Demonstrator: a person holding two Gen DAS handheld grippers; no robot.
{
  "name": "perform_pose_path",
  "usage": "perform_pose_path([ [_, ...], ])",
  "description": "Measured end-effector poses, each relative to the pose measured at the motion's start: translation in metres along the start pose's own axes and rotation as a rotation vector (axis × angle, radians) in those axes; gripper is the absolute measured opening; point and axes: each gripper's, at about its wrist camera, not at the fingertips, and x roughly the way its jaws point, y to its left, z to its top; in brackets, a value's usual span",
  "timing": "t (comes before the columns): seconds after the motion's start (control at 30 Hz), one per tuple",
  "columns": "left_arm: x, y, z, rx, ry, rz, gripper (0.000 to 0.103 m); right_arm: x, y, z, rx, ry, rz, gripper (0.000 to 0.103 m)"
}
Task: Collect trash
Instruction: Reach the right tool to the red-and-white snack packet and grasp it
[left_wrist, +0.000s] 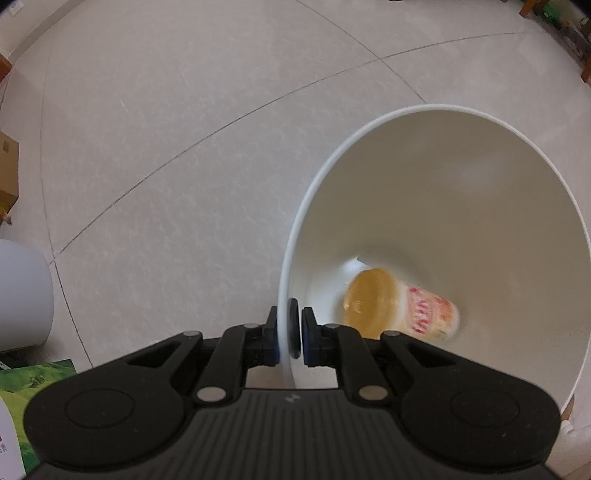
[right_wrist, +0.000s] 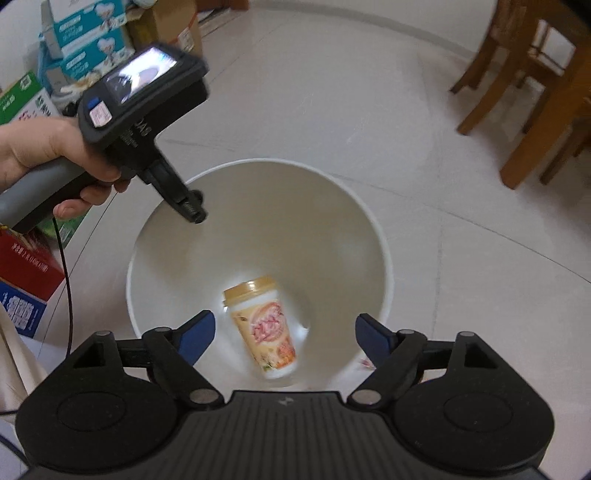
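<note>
1. The rim of the white trash bin (left_wrist: 436, 206) is pinched between the left tongs (left_wrist: 289, 334).
2. The right tongs (right_wrist: 284, 332) are held wide, empty, above the bin.
3. A yellow-lidded drink cup (right_wrist: 264, 325) is seen lying inside the bin, below the right tongs.

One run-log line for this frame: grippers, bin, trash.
left gripper: shut on bin rim | right gripper: open, empty, above bin | white bin: on floor | cup: inside bin, blurred
</note>
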Motion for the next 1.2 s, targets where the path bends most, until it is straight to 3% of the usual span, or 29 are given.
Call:
perform_pose_path([
  [0.17, 0.002, 0.001, 0.000, -0.006, 0.002, -0.003, 0.009, -0.017, -0.026, -0.041, 0.080, -0.029, -0.030, 0.096],
  [0.27, 0.002, 0.002, 0.001, -0.010, 0.003, -0.001, 0.009, -0.007, -0.036, -0.070, 0.125, -0.007, -0.024, 0.100],
  [0.53, 0.002, 0.002, 0.001, -0.019, 0.004, -0.004, 0.009, 0.081, -0.016, -0.131, 0.044, 0.091, -0.078, 0.100],
  [0.77, -0.001, 0.007, 0.000, -0.025, 0.003, -0.020, 0.009, 0.164, 0.007, -0.171, -0.012, 0.179, -0.039, 0.099],
  [0.97, 0.000, 0.005, 0.000, -0.017, 0.004, -0.008, 0.009, 0.222, 0.004, -0.190, -0.023, 0.228, -0.043, 0.098],
  [1.2, 0.003, 0.001, 0.002, -0.020, 0.008, -0.004, 0.009, 0.259, -0.003, -0.201, -0.014, 0.262, -0.035, 0.095],
])
